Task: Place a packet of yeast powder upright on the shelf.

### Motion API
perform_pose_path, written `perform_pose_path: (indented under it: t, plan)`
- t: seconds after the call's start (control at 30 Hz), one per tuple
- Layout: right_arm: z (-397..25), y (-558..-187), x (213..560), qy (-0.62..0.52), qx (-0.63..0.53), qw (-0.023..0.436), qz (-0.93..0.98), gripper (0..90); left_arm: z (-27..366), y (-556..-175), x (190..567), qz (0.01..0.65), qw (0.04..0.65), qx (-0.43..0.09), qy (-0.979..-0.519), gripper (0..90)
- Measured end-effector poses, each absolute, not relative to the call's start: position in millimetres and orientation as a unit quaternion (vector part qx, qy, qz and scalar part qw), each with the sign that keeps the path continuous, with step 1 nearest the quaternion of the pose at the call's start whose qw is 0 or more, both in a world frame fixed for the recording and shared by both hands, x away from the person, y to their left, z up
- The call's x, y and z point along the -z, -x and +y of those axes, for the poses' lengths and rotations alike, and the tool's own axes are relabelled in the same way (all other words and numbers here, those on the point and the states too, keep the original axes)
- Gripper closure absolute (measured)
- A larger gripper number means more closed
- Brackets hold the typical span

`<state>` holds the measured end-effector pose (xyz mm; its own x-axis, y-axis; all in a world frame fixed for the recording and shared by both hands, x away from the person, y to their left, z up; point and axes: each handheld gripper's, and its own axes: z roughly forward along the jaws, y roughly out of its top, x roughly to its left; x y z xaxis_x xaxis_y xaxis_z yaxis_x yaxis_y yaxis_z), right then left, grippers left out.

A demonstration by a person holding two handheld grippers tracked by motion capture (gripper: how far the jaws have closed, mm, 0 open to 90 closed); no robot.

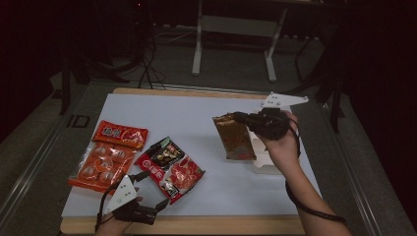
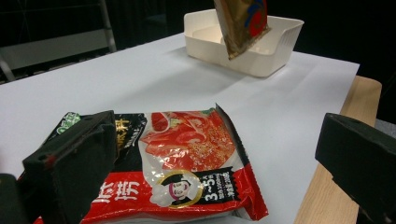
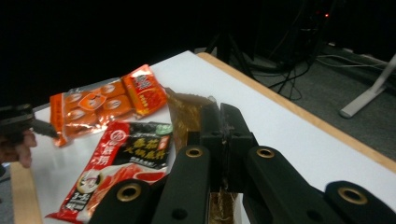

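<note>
My right gripper [image 1: 242, 118] is shut on the top edge of a brown-gold snack packet [image 1: 235, 137], which hangs above a white tray [image 1: 268, 166]. The right gripper view has the shut jaws [image 3: 220, 116] pinching that packet [image 3: 184, 112]. A red and black packet [image 1: 169, 167] lies flat near the table's front. My left gripper [image 1: 152, 189] stands open just left of it, low over the front edge. In the left gripper view the wide-open jaws [image 2: 215, 154] frame the red packet [image 2: 187, 158] without touching it, and farther off the gold packet [image 2: 240, 23] dangles over the tray [image 2: 261, 56].
An orange packet of small wrapped pieces [image 1: 108, 157] lies at the table's left, also seen as the orange packet [image 3: 107, 100] in the right gripper view. A white sheet [image 1: 196, 118] covers the wooden table. Table legs and cables stand on the floor behind.
</note>
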<state>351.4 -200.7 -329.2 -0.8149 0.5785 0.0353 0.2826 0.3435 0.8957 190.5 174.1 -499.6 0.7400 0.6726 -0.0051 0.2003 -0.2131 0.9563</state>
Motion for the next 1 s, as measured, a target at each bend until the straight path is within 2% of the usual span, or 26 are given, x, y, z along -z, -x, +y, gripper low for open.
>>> perform_pose_path:
  t: [0.5,0.67,1.0]
  plan:
    - [-239.2,-393.7,305.3,-0.293,-0.511,0.182,0.787,89.7,174.8,-190.0,501.5,0.297,0.553,-0.213,-0.749,0.1]
    - [-251.1,-405.5,303.9,-0.301,-0.519,0.178,0.780,89.5,175.1,-188.7,501.5,0.297,0.552,-0.214,-0.750,0.1]
    - [-275.1,-433.2,310.4,-0.293,-0.519,0.210,0.775,89.5,175.3,-187.8,502.7,0.300,0.548,-0.214,-0.751,0.1]
